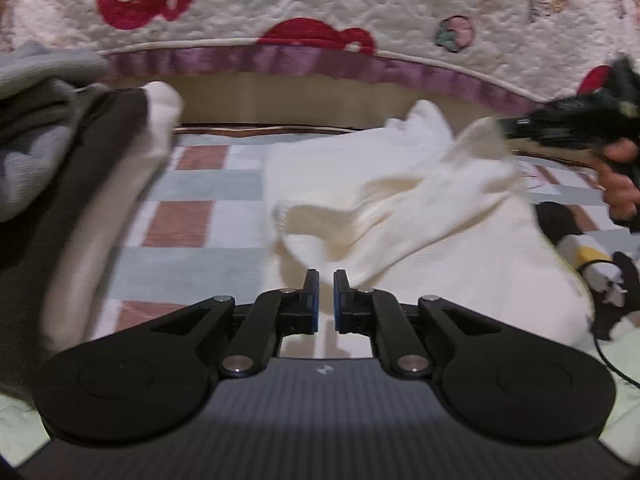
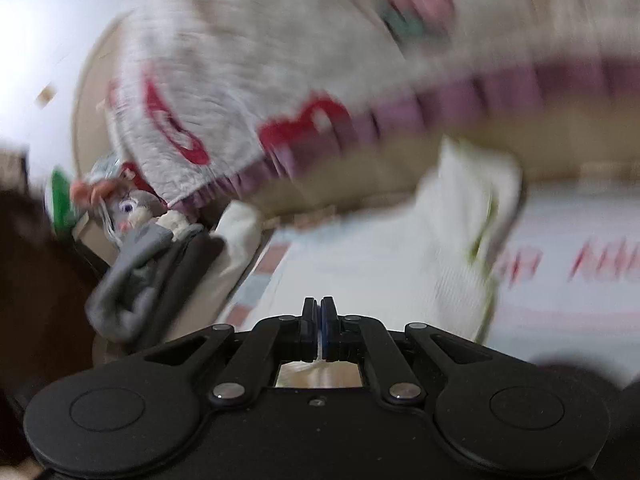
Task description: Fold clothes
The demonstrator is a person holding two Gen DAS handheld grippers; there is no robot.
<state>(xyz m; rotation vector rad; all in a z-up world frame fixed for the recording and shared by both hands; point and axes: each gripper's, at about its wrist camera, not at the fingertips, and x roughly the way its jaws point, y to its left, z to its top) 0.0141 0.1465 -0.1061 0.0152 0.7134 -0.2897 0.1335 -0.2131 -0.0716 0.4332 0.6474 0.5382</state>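
A white garment [image 1: 400, 216] lies crumpled on the checked bedsheet [image 1: 192, 224]. One of its corners is drawn up to a peak at the tip of my right gripper [image 1: 506, 125], which a hand holds at the far right. In the blurred right wrist view the right gripper [image 2: 318, 304] has its jaws pressed together, and the white garment [image 2: 460, 240] rises just right of them. My left gripper [image 1: 326, 282] sits low over the garment's near edge, shut to a narrow slit with nothing visibly clamped between its fingers.
A stack of folded grey, dark and white clothes [image 1: 60, 168] stands at the left, also seen as the stack [image 2: 140, 280]. A quilt with red shapes and a purple frill [image 1: 320, 4] hangs behind. A black-and-white plush toy [image 1: 580, 256] and a cable lie at the right.
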